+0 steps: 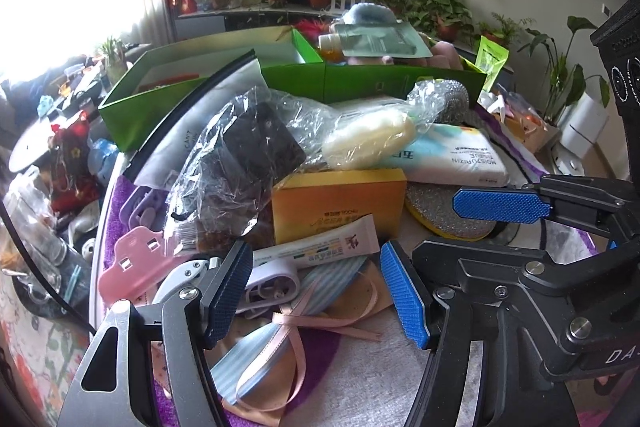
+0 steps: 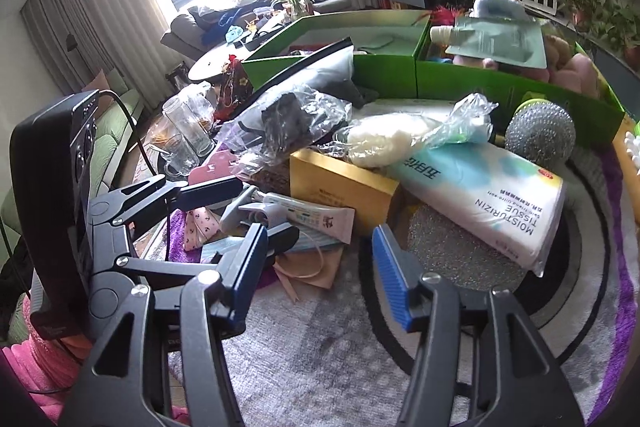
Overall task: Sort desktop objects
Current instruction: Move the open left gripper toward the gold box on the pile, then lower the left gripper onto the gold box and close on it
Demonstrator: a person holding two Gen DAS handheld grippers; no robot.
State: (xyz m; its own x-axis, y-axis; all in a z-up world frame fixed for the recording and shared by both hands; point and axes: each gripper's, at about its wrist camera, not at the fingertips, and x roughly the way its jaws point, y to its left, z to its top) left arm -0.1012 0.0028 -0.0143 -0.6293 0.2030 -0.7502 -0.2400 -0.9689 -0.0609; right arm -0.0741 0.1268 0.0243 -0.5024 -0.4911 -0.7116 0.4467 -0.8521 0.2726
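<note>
A pile of desktop objects lies on a grey and purple mat. It holds a yellow box (image 1: 338, 205), a white tube (image 1: 316, 250), a tissue pack (image 1: 452, 155), a bagged white soap (image 1: 366, 143), a dark item in clear plastic (image 1: 244, 163) and a pink ribbon bow (image 1: 296, 327). My left gripper (image 1: 316, 293) is open and empty just above the ribbon and tube. My right gripper (image 2: 320, 267) is open and empty, a little short of the yellow box (image 2: 340, 183) and tube (image 2: 316, 217). The right gripper's blue pads (image 1: 500, 205) show at the right of the left wrist view.
Two green boxes (image 1: 224, 83) (image 2: 480, 83) stand behind the pile, with a sachet (image 2: 500, 43) and soft toys on the right one. A steel scrubber (image 2: 540, 135), a glittery pad (image 2: 452, 251), pink and purple clips (image 1: 128, 259) and glass jars (image 2: 184, 131) lie around.
</note>
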